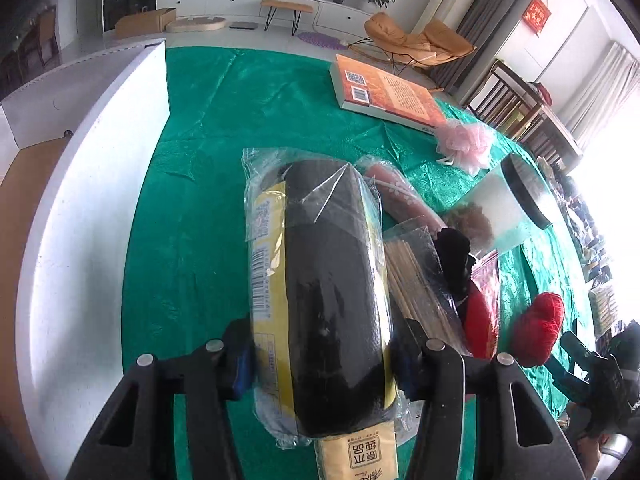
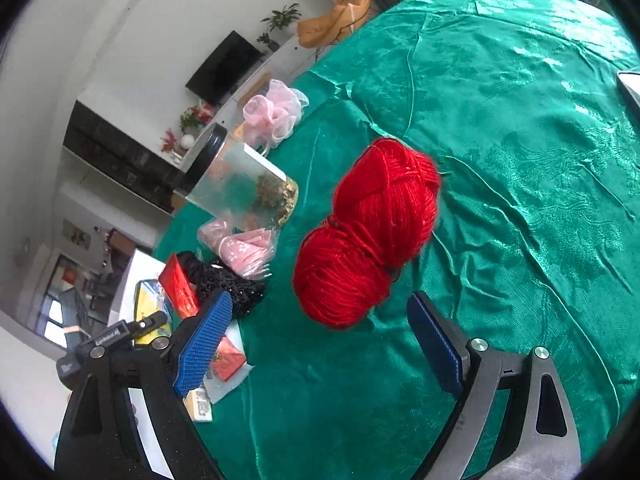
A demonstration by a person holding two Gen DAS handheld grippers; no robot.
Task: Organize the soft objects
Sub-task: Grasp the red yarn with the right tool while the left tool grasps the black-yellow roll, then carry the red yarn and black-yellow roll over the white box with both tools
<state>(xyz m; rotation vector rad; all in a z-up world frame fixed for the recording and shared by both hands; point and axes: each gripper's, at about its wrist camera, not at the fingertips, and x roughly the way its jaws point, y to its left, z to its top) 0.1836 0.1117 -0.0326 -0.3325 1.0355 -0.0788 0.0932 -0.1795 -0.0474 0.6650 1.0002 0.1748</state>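
A black soft roll in a clear plastic wrap with a yellow label fills the middle of the left wrist view. My left gripper is shut on it, its blue pads pressing both sides of the wrap. It hangs over the green tablecloth. In the right wrist view a red yarn skein lies on the cloth just ahead of my right gripper, which is open with nothing between its pads. The left wrist view shows the same yarn at the right.
A white open box stands at the left. An orange book, a pink mesh puff, a black-lidded clear jar and bagged wooden sticks lie nearby. A pink packet, black lace and a red envelope crowd the yarn's left.
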